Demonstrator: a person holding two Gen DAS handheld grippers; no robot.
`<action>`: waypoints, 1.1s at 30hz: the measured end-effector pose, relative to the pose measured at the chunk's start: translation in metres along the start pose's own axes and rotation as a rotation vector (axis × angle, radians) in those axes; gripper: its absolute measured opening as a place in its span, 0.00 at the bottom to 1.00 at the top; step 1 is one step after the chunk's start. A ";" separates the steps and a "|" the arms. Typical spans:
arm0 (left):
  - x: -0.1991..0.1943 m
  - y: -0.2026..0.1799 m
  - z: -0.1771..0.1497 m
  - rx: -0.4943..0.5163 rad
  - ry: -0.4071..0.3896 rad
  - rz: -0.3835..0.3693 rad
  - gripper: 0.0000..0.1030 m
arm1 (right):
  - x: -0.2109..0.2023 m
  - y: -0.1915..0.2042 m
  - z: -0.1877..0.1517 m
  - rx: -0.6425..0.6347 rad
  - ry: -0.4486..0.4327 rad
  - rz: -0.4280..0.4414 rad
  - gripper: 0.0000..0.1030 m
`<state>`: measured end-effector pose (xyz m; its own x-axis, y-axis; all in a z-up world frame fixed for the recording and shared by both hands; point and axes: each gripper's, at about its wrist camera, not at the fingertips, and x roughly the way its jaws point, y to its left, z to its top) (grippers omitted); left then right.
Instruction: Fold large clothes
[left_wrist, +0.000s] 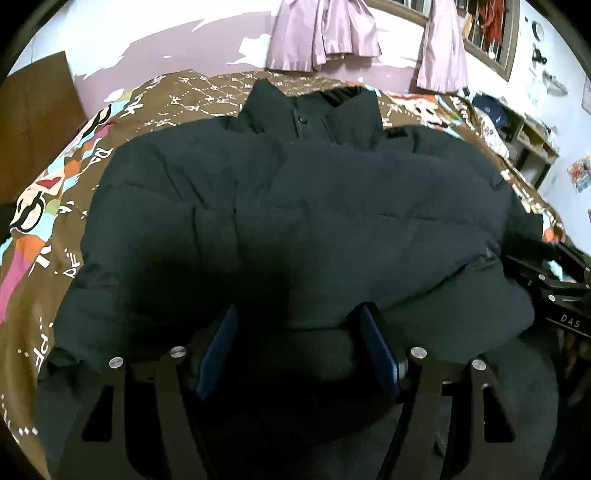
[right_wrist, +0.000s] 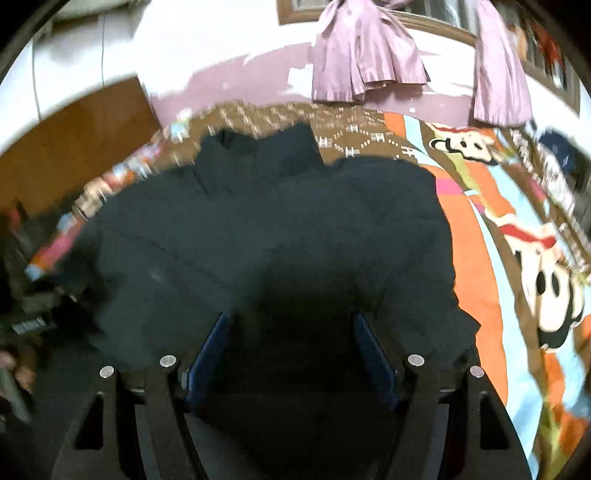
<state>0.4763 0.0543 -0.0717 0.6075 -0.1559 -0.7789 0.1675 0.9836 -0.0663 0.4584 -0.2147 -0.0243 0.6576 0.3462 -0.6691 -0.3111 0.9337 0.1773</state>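
While each camera looks down along its own two blue-padded fingers, the nearest thing in both views is the one dark navy quilted puffer jacket (left_wrist: 295, 206), which fills the foreground and lies spread on the bed.

In the left wrist view the left claw (left_wrist: 297, 325) has its blue pads apart, and a thick roll of the jacket's padded cloth bulges between them; whether the pads press on that roll cannot be told. In the right wrist view the right claw (right_wrist: 291, 328) stands with its fingers wide apart over a dark, shadowed stretch of the same jacket, and no fold is seen pinched between the pads.

The left view is sharp and shows what the right view does not: the jacket's stand-up collar (left_wrist: 314, 107) at its far end with one small round snap button (left_wrist: 303, 120), and, at the right edge, part of the other black gripper frame. The right view is blurred; it shows more of the brown patterned bedspread with orange, blue and white cartoon figures (right_wrist: 491, 236) lying bare to the jacket's right, with two white cartoon faces on it.

Beyond the bed stands the lilac wall. Two bunches of pale pink curtain cloth (left_wrist: 325, 33) hang there under a window frame in both views. One brown wooden panel (right_wrist: 74, 136) stands at the far left.
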 end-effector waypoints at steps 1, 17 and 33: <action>-0.010 0.002 0.000 -0.021 -0.032 -0.003 0.61 | -0.008 0.000 0.003 0.008 -0.003 0.008 0.75; -0.198 -0.027 0.017 -0.108 -0.194 -0.161 0.98 | -0.228 0.064 0.010 0.014 -0.071 -0.001 1.00; -0.427 -0.074 -0.030 -0.120 -0.278 -0.194 0.98 | -0.395 0.128 -0.032 0.076 -0.031 0.006 1.00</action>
<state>0.1812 0.0513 0.2475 0.7639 -0.3434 -0.5463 0.2185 0.9343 -0.2816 0.1368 -0.2344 0.2392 0.6770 0.3536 -0.6455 -0.2633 0.9354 0.2362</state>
